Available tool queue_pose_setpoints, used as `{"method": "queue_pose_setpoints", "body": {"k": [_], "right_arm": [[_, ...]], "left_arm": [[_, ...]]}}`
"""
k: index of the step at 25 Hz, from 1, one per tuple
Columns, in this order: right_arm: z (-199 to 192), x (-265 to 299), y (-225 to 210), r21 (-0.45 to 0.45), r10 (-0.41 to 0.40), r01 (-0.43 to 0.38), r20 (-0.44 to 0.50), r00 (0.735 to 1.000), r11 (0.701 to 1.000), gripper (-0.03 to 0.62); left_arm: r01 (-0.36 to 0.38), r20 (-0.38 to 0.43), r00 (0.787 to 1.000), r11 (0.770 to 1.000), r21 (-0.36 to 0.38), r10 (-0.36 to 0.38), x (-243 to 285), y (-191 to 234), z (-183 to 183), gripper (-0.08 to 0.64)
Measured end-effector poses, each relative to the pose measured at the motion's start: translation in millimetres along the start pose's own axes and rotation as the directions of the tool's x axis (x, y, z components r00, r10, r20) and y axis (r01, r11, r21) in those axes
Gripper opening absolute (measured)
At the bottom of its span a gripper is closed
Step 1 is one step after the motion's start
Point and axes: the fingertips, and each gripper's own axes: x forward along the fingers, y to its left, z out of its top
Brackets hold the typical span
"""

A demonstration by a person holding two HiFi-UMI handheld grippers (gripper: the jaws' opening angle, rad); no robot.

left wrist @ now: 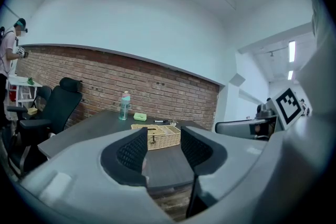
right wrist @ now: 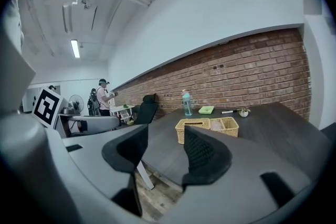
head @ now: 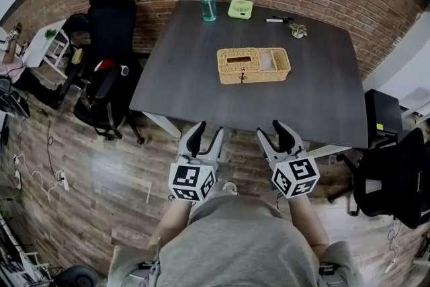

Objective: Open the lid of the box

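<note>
A: Your left gripper (head: 207, 136) hangs in front of your body, before the near edge of the table (head: 175, 77). Its jaws stand apart and there is nothing between them.

B: Yes. The box (head: 253, 65) lies in the middle of the table, well apart from both grippers. The lid (head: 238, 60) covers its left part and looks closed. The right part is open on top.

A: Your right gripper (head: 272, 136) is the same: jaws apart, empty, just beside the left one.

B: So I judge you are at the approach, and nothing is touched yet. Next you must reach forward over the table to the box. There seems to be a small clasp (head: 241, 78) at the front of the lid. Probably you take it, or the lid's edge, with one gripper, while the other steadies the box so it does not slide.
</note>
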Motion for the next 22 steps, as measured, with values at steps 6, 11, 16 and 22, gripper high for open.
{"method": "queue_pose_setpoints", "body": {"k": [6,11,16,22], "right_arm": [[3,22,-6,-0.013,-0.014,0.014,-0.007,1.000,1.000,0.212],[3,35,-12,-0.018,-0.019,0.019,-0.013,1.000,1.000,0.212],[2,47,-19,-0.028,-0.023,0.022,-0.025,0.999,0.999,0.212],[1,63,-27,-0.050,-0.025,0.023,-0.038,0.999,0.999,0.212]], "left_arm": [[0.010,-0.012,1.000,1.000,0.002,-0.010,18,14,3,0.193],[0.012,-0.017,1.000,1.000,0.002,-0.012,30,22,3,0.193],[0.000,-0.020,1.000,1.000,-0.004,0.000,37,30,4,0.193],[-0.017,-0.018,1.000,1.000,-0.017,0.017,44,40,4,0.193]]}}
